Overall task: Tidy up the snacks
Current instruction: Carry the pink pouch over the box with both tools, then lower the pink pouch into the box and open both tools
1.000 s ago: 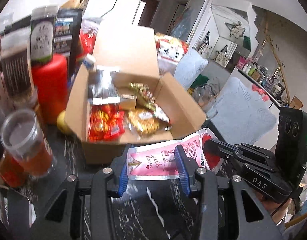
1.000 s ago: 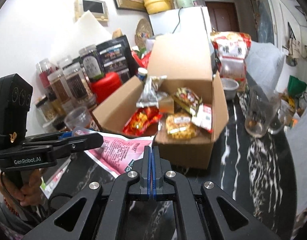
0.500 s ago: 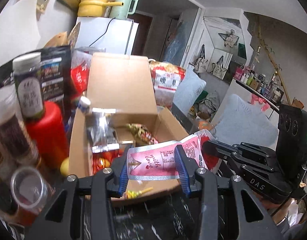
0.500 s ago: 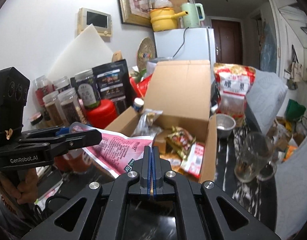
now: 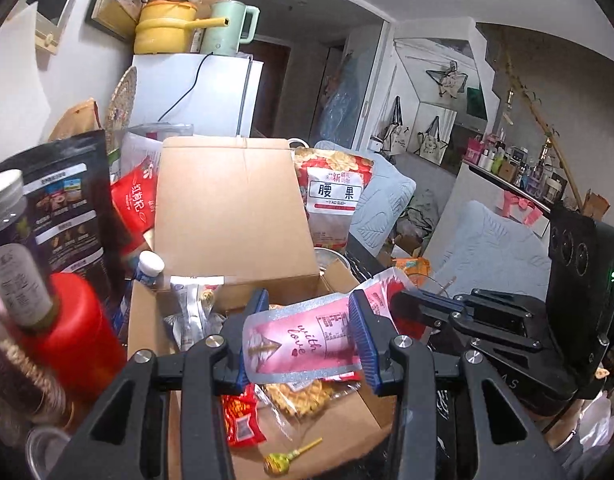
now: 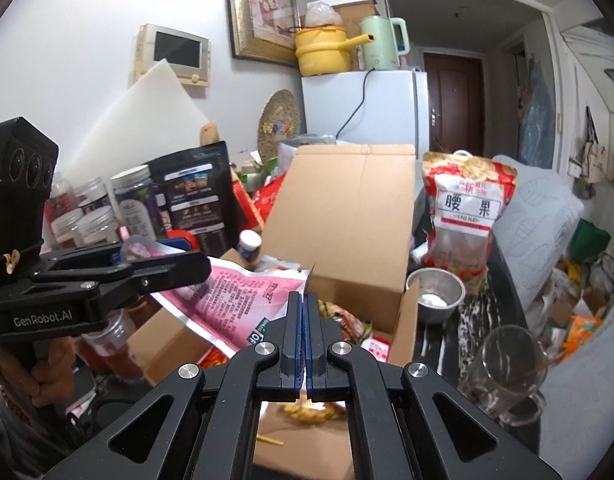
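Left hand-held gripper (image 5: 303,338) pinching pink pouch (image 5: 299,340) sides; right hand-held gripper (image 6: 305,312) pressed together on pouch corner; cardboard box (image 5: 231,208) just ahead, below.

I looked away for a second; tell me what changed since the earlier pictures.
Both grippers carried the pink foil snack pouch up and forward, from in front of the open cardboard box to above its contents. Unchanged: the left gripper clamps the pouch's width, the right gripper pinches its edge, and the box's snacks lie as before.
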Demonstrator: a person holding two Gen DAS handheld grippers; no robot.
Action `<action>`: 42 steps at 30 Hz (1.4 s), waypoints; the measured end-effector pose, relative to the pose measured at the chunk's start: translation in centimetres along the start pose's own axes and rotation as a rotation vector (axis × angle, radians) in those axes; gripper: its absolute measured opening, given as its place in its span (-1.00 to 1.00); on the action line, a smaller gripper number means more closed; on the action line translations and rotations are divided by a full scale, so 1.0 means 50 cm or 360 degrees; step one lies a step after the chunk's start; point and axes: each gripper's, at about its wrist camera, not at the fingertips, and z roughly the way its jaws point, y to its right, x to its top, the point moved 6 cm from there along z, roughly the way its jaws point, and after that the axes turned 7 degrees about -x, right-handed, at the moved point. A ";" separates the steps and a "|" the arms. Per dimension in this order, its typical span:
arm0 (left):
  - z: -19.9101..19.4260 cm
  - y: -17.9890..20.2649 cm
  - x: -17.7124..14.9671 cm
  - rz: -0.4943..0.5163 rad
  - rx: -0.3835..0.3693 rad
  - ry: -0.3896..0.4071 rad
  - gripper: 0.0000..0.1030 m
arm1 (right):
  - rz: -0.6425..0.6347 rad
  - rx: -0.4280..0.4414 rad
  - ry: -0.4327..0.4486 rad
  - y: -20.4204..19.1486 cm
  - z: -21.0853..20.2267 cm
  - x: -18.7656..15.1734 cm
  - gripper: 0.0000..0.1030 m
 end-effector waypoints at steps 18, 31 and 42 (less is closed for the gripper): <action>0.132 -0.085 -0.057 -0.0043 0.0109 -0.0224 -0.20 | 0.0045 0.0017 -0.0212 0.037 0.155 -0.055 -0.97; 0.175 -0.111 -0.096 -0.0088 0.0185 -0.0345 -0.20 | -0.0038 -0.0090 -0.0351 0.023 0.192 -0.092 -0.97; 0.207 -0.118 -0.127 -0.0082 0.0222 -0.0476 -0.19 | -0.0131 -0.0210 -0.0438 0.016 0.219 -0.114 -0.97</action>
